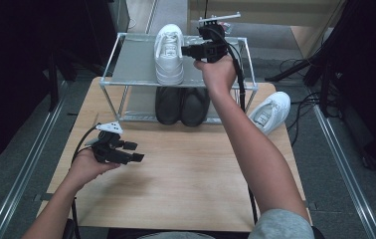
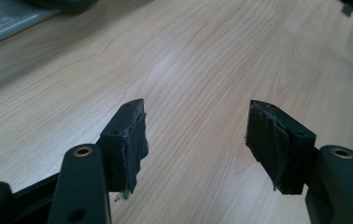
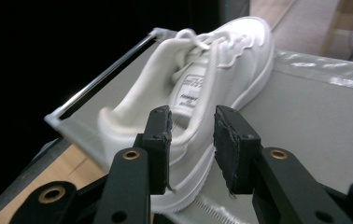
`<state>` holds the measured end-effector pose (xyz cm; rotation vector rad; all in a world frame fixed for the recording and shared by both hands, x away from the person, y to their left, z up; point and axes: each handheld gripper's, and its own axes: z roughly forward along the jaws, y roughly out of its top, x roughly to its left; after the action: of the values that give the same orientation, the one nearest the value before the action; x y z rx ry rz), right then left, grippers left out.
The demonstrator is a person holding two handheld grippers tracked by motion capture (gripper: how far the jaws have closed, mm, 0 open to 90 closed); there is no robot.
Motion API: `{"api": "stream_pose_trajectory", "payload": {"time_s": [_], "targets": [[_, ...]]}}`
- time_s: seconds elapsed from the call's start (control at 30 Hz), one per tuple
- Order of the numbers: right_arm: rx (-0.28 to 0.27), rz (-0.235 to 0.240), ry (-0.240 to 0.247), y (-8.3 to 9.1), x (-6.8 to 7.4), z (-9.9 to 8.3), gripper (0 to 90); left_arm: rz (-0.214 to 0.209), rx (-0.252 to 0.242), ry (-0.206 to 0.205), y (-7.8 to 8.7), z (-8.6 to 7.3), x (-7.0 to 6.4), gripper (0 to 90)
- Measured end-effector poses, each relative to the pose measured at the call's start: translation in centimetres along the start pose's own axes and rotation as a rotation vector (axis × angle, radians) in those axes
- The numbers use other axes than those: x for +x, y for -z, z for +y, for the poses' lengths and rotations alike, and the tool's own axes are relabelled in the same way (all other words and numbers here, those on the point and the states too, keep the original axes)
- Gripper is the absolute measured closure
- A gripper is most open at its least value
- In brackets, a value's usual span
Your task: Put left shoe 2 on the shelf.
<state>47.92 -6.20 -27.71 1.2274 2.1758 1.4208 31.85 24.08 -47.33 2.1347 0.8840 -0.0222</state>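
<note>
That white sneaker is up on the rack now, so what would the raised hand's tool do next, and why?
Probably back the right gripper away. Its jaws stand apart beside the white lace-up sneaker, which rests on the top shelf of the metal-framed shoe rack. Its twin, the second white sneaker, waits on the wooden table.

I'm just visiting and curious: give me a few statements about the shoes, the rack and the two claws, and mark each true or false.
1. A white shoe stands on the top shelf of the rack. True.
2. The right claw is next to that shoe. True; in the right gripper view its jaws stand a little apart, with the shoe just beyond them.
3. The left claw grips a black shoe. False; it is open over the bare table.
4. The black shoes sit on the top shelf. False; they are on the lower level.
5. The second white shoe is on the rack. False; it lies beside the rack, at the table's right edge.
</note>
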Motion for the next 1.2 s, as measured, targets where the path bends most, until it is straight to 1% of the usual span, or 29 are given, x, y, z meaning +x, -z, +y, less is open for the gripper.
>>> {"api": "stream_pose_trajectory", "payload": {"time_s": [0.03, 0.07, 0.1, 0.13, 0.17, 0.2, 0.27, 0.3, 0.37, 0.43, 0.47, 0.5, 0.53, 0.57, 0.6, 0.63, 0.73, 0.77, 0.87, 0.93, 0.97, 1.0, 1.03, 1.07, 1.1, 1.13, 1.17, 1.2], "targets": [[0.002, 0.004, 0.016, 0.2, 0.1, -0.3, 67.8, -0.013, -0.016, 0.005, 0.1, 0.1, -0.1, 38.4], [0.002, 0.004, 0.016, 0.2, 0.1, -0.3, 67.8, -0.013, -0.016, 0.005, 0.1, 0.1, -0.1, 38.3], [0.01, 0.004, 0.043, 0.7, 0.2, -0.8, 67.8, -0.014, -0.016, -0.002, 0.1, 0.3, -0.3, 38.3], [0.01, 0.004, 0.043, 0.7, 0.2, -0.8, 67.8, -0.014, -0.016, -0.002, 0.1, 0.3, -0.3, 38.4], [0.015, 0.008, 0.053, 0.9, 0.2, -1.1, 67.4, -0.014, -0.011, -0.007, 0.1, 0.4, -0.4, 38.4], [0.018, 0.029, 0.047, 1.3, 0.3, -1.6, 66.9, -0.013, -0.01, -0.009, 0.0, 0.4, -0.5, 38.3], [0.016, 0.038, 0.045, 1.5, 0.2, -1.9, 66.2, -0.018, -0.003, -0.013, -0.2, 0.5, -0.6, 38.3], [0.018, 0.058, 0.036, 1.9, 0.2, -2.4, 64.3, -0.014, 0.001, -0.016, -0.2, 0.5, -0.6, 38.3], [0.018, 0.063, 0.038, 2.1, 0.2, -2.7, 63.5, -0.017, 0.001, -0.013, -0.3, 0.6, -0.6, 38.3], [0.023, 0.093, 0.036, 2.5, 0.2, -3.6, 61.8, -0.015, 0.0, -0.013, -0.3, 0.6, -0.6, 38.2], [0.023, 0.093, 0.036, 2.5, 0.2, -3.6, 61.8, -0.015, 0.0, -0.013, -0.3, 0.6, -0.6, 38.2], [0.035, 0.114, 0.032, 2.6, 0.1, -4.1, 61.6, -0.017, -0.005, -0.009, -0.4, 0.7, -0.5, 38.1], [0.035, 0.114, 0.032, 2.6, 0.1, -4.1, 61.6, -0.017, -0.005, -0.009, -0.4, 0.7, -0.5, 38.1], [0.04, 0.123, 0.033, 2.7, 0.0, -4.7, 60.2, -0.02, -0.012, -0.011, -0.4, 0.8, -0.6, 38.0], [0.04, 0.123, 0.033, 2.7, 0.0, -4.7, 60.2, -0.02, -0.012, -0.011, -0.4, 0.8, -0.6, 37.9], [0.038, 0.132, 0.046, 2.9, -0.1, -5.4, 59.2, -0.022, -0.014, -0.007, -0.6, 0.9, -0.6, 37.8], [0.036, 0.149, 0.052, 3.2, -0.2, -6.6, 58.7, -0.023, -0.006, -0.011, -0.8, 1.1, -0.5, 37.7], [0.036, 0.149, 0.052, 3.2, -0.2, -6.6, 58.7, -0.024, -0.006, -0.008, -0.9, 1.1, -0.4, 37.7], [0.037, 0.166, 0.052, 3.7, -0.5, -8.1, 58.6, -0.029, 0.001, -0.013, -1.2, 1.4, -0.4, 37.6], [0.038, 0.164, 0.052, 3.9, -0.6, -8.5, 58.6, -0.032, 0.004, -0.016, -1.3, 1.5, -0.4, 37.6], [0.035, 0.17, 0.052, 4.2, -0.7, -9.2, 58.6, -0.032, 0.005, -0.015, -1.3, 1.5, -0.4, 37.6], [0.035, 0.17, 0.052, 4.2, -0.7, -9.2, 58.6, -0.032, 0.009, -0.017, -1.4, 1.5, -0.4, 37.6], [0.034, 0.176, 0.05, 4.4, -0.8, -10.1, 58.6, -0.034, 0.014, -0.017, -1.5, 1.6, -0.3, 37.5], [0.034, 0.176, 0.05, 4.4, -0.8, -10.1, 58.6, -0.034, 0.014, -0.017, -1.5, 1.6, -0.3, 37.5], [0.033, 0.179, 0.055, 4.5, -0.9, -10.9, 58.6, -0.032, 0.019, -0.021, -1.5, 1.6, -0.3, 37.5], [0.033, 0.179, 0.055, 4.5, -0.9, -10.9, 58.6, -0.036, 0.016, -0.02, -1.6, 1.7, -0.3, 37.5], [0.033, 0.178, 0.066, 4.7, -1.1, -11.8, 58.5, -0.03, 0.016, -0.017, -1.6, 1.7, -0.3, 37.4], [0.033, 0.178, 0.066, 4.7, -1.1, -11.8, 58.5, -0.03, 0.016, -0.017, -1.6, 1.7, -0.3, 37.4]]}}
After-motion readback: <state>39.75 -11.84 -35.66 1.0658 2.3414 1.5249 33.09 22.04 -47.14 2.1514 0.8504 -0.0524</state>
